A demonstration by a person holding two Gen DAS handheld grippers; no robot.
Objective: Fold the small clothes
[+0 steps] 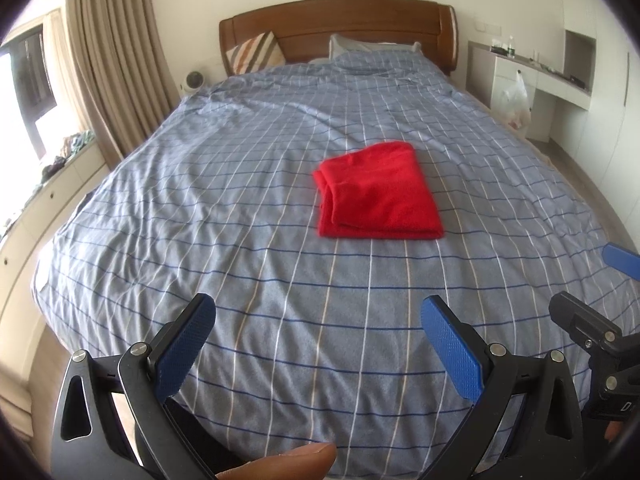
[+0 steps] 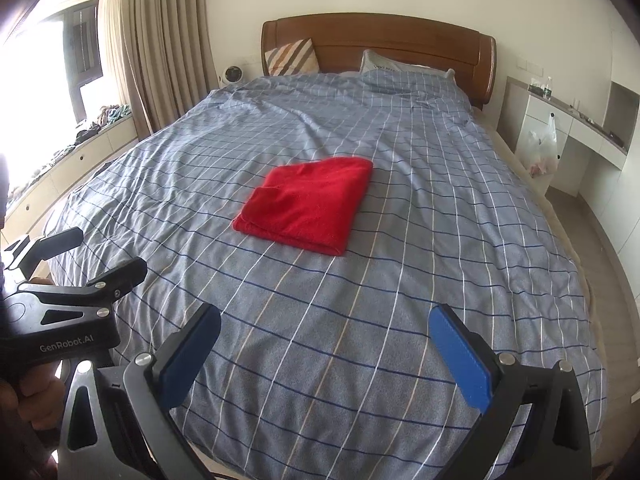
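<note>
Checked blue duvet (image 1: 280, 200) over bed, wooden headboard (image 1: 340, 24) at far end w/ striped cushion (image 1: 256, 54), beige curtain (image 1: 116, 60) left of headboard, plastic bag (image 1: 516, 100) right, poss. groceries

Bed (image 1: 280, 280) open ahead of me; only red folded cloth (image 1: 378, 192) mid-bed; pillows (image 2: 294, 56) at headboard.

red folded cloth (image 1: 378, 192): 1 | pillows (image 1: 254, 54): 2 | hand-held grippers (image 1: 316, 344): 2 | bed (image 1: 280, 288): 1
</note>
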